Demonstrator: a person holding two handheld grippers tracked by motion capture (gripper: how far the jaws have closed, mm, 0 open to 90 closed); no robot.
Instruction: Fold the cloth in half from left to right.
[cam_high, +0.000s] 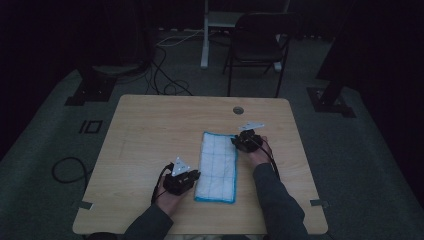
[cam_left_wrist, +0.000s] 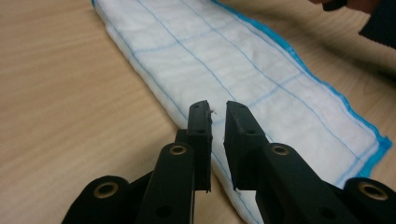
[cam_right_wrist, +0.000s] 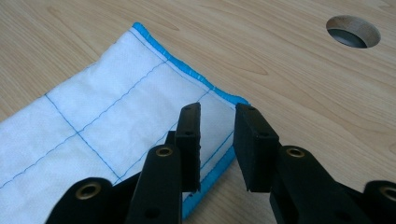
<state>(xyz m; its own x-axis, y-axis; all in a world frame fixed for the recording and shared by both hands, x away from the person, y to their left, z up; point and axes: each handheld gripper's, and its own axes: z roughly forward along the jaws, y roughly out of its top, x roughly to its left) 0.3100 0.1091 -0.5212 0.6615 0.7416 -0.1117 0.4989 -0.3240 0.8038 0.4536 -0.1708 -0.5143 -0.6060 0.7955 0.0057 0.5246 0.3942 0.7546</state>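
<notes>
tabletop: light wood, round cable hole nr far edge
chair: dark, folding, behind tabletop
floor: cables, grey carpet

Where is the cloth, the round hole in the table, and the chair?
cloth (cam_high: 217, 165): high view, its white middle.
round hole (cam_right_wrist: 352, 31): right gripper view, the dark inside of the opening.
chair (cam_high: 256, 47): high view, its seat.

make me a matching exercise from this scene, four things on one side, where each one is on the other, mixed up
Things:
1. cloth
2. left claw
3. right claw
4. round hole

Places:
A. at the cloth's far right corner
B. in the table top, near its far edge
C. flat in the middle of the table
D. at the cloth's left edge, near end

Pairs: 1-C, 2-D, 3-A, 4-B
</notes>
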